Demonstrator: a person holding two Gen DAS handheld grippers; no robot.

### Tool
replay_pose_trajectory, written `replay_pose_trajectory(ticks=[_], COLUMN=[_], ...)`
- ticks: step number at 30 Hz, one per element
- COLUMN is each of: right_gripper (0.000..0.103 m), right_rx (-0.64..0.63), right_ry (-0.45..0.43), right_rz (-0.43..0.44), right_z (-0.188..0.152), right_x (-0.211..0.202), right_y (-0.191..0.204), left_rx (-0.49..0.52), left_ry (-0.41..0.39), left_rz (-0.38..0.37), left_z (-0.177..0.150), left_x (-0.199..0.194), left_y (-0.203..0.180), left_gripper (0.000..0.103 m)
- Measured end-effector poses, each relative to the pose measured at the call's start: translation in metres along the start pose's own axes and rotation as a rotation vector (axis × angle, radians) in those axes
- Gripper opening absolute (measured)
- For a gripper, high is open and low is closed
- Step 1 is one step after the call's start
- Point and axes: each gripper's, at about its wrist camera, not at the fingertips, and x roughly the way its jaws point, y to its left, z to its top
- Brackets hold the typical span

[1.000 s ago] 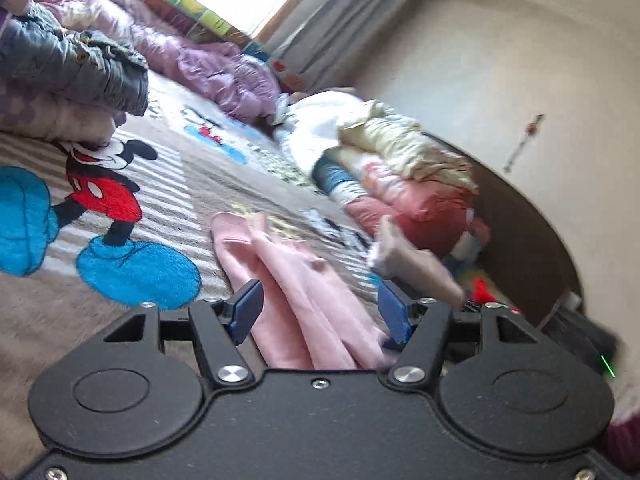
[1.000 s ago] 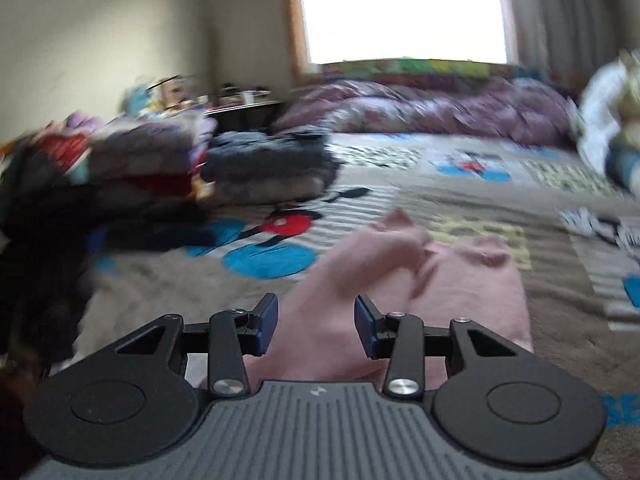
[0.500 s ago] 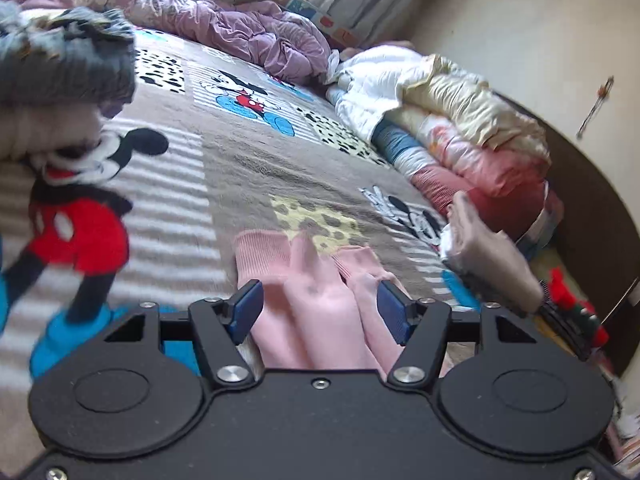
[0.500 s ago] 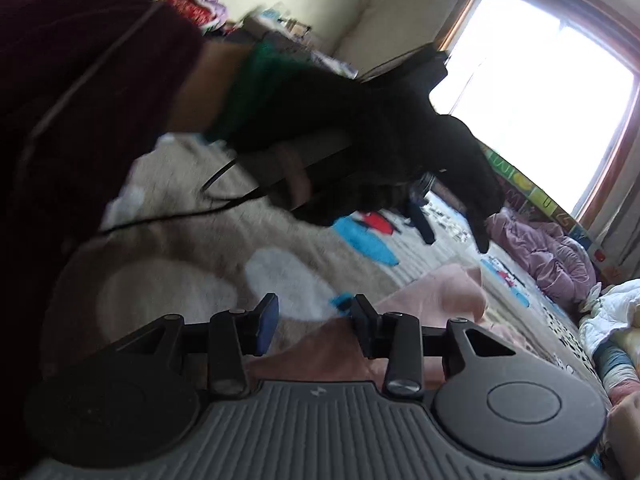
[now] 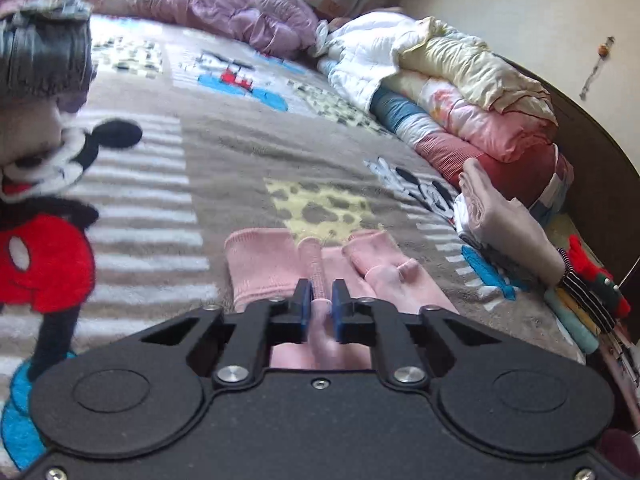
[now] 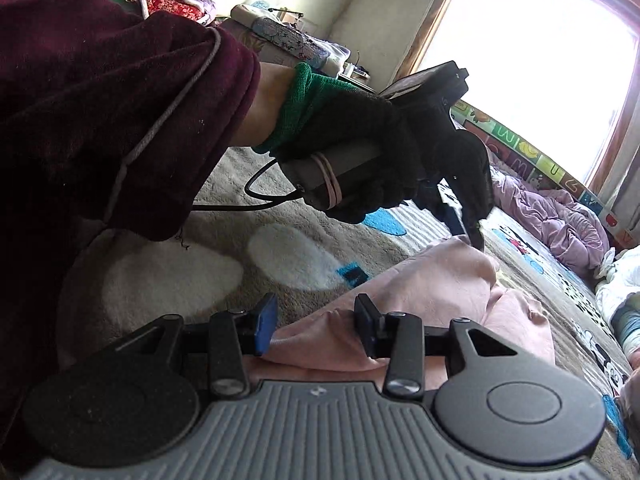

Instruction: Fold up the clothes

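Left gripper (image 5: 321,303) closing on a ridge of the pink garment (image 5: 264,268); right gripper (image 6: 316,322) opening slightly, straddling cloth.
Soft, limp knit; best pinched at hems.

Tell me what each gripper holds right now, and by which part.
Left gripper: closing on a fold of the pink garment near its cuffs. Right gripper: open, pink fabric between its fingers, nothing gripped.
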Motion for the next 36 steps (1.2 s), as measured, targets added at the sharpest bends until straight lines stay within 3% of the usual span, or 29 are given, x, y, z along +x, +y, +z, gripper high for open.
replay_pose_trajectory(ticks=[6,9,13,16,21,25,30,36], right_gripper=[0.048,0.048,0.049,0.056,0.057,0.058,0.059,0.06], right_rx=[0.061,0.078,0.076,0.09,0.117,0.139,0.179,0.204], right_ry=[-0.059,-0.092,-0.034,0.015,0.001,-0.057,0.054,0.039], right_rz=[-0.047,-0.015,0.065,0.121,0.148,0.104,0.165,0.188], right_z=[-0.001,-0.001,-0.004,-0.008,-0.007,-0.001,-0.005,-0.001], right_x=[-0.01,-0.012,-0.006,-0.003,-0.008,-0.01,0.008,0.002], right_y=[-0.011,-0.014,-0.014,-0.017,-0.025,-0.031,-0.038,-0.045], left_rx=[0.001,0.002,-0.009,-0.016,-0.021,-0.039,-0.028,0.053], left_ry=[-0.066,-0.08,-0.091,-0.082,-0.068,-0.09,-0.041,-0.083], left_rz=[-0.033,-0.044,-0.018,0.002,0.036,0.022,0.101,0.148], left_z=[0.003,0.004,0.003,0.001,-0.003,-0.003,-0.005,0.001], left_x=[-0.007,-0.006,-0.005,-0.002,0.004,-0.001,0.007,-0.008], left_y=[-0.001,-0.003,0.002,0.008,0.012,0.015,0.016,0.008], left_gripper=[0.008,0.007,0.007,0.007,0.007,0.007,0.007,0.013])
